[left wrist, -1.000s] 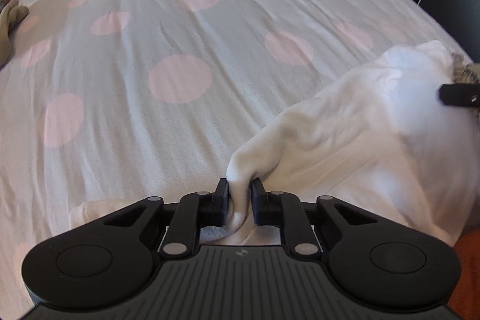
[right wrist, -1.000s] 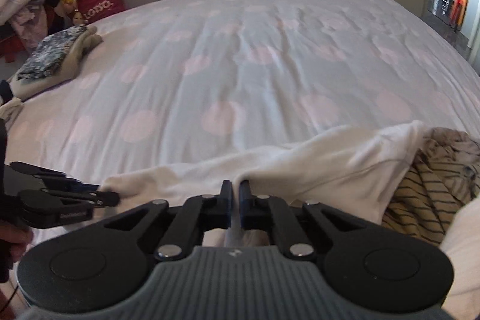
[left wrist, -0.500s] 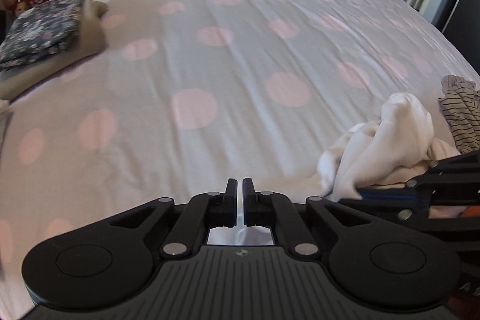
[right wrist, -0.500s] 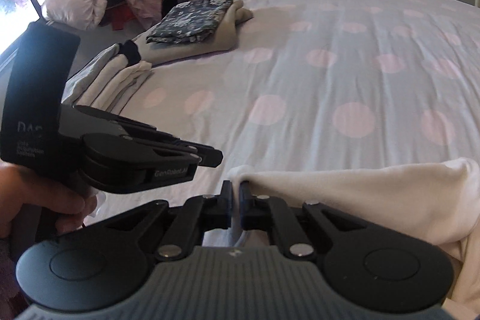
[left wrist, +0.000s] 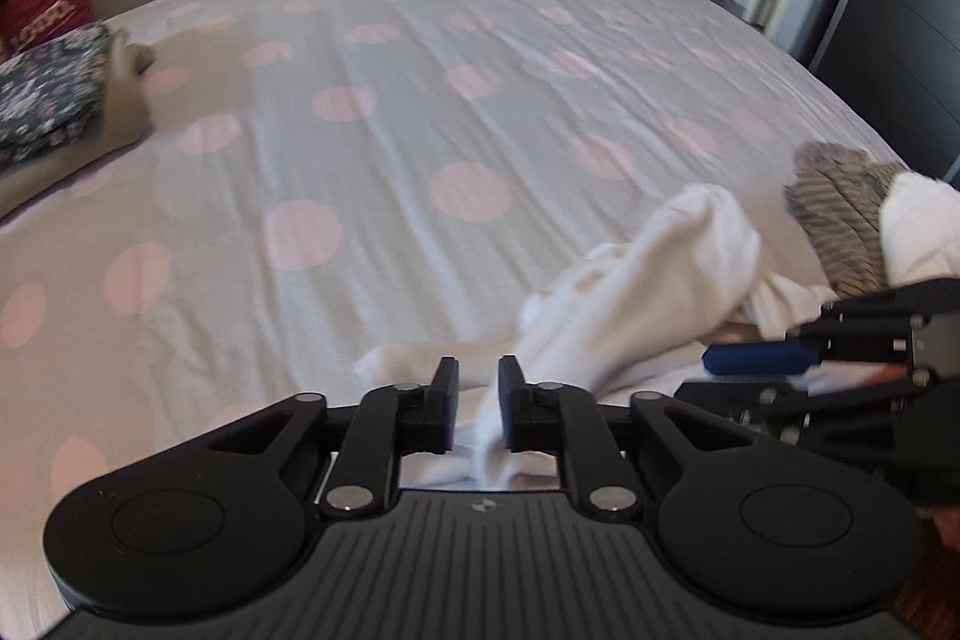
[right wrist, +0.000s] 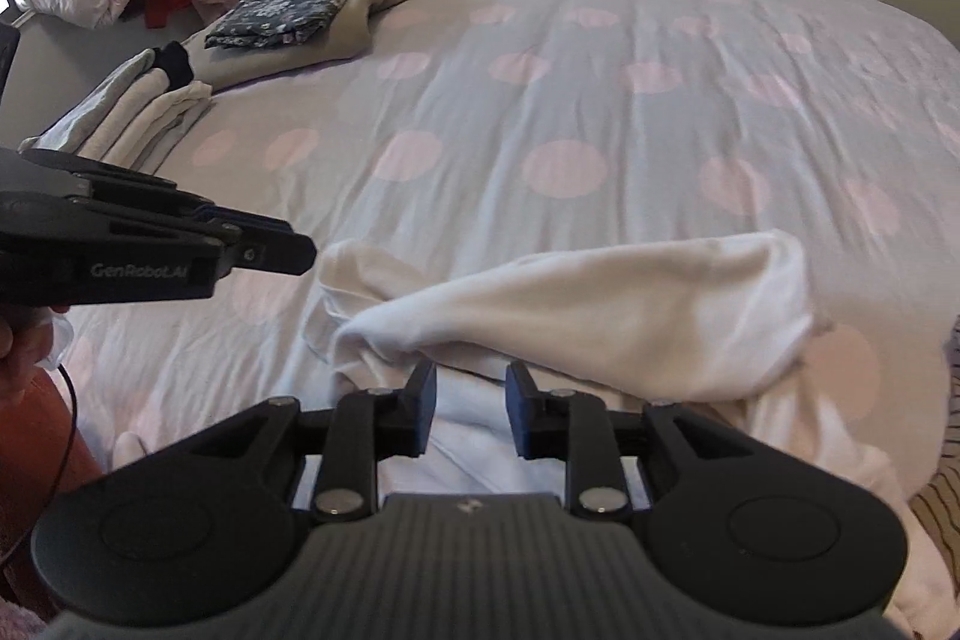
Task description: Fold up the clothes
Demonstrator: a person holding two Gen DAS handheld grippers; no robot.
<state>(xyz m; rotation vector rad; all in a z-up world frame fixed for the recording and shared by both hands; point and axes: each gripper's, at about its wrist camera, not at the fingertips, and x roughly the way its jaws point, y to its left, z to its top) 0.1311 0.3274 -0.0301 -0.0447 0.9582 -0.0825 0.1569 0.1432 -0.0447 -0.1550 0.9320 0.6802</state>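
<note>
The white garment (right wrist: 600,316) lies bunched at lower centre on the bed (right wrist: 600,100); soft, light, floppy, best pinched at a hem corner. Left hand-held gripper (left wrist: 477,403) and right hand-held gripper (right wrist: 468,409) both stand apart

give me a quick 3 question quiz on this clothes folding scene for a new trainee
1. True or false: the right gripper is clamped shut on the white garment.
2. Multiple choice: what lies on top of the folded beige garment at the far side of the bed? A) a striped top B) a dark floral folded piece C) a red bag
3. Fill in: in the left wrist view, the grey striped garment lies to the ____ of the white garment.

Key: 1 false, both grippers have their jaws apart, and the left gripper has white cloth lying loose between them. 2 B, the dark floral folded piece. 3 right.
</note>
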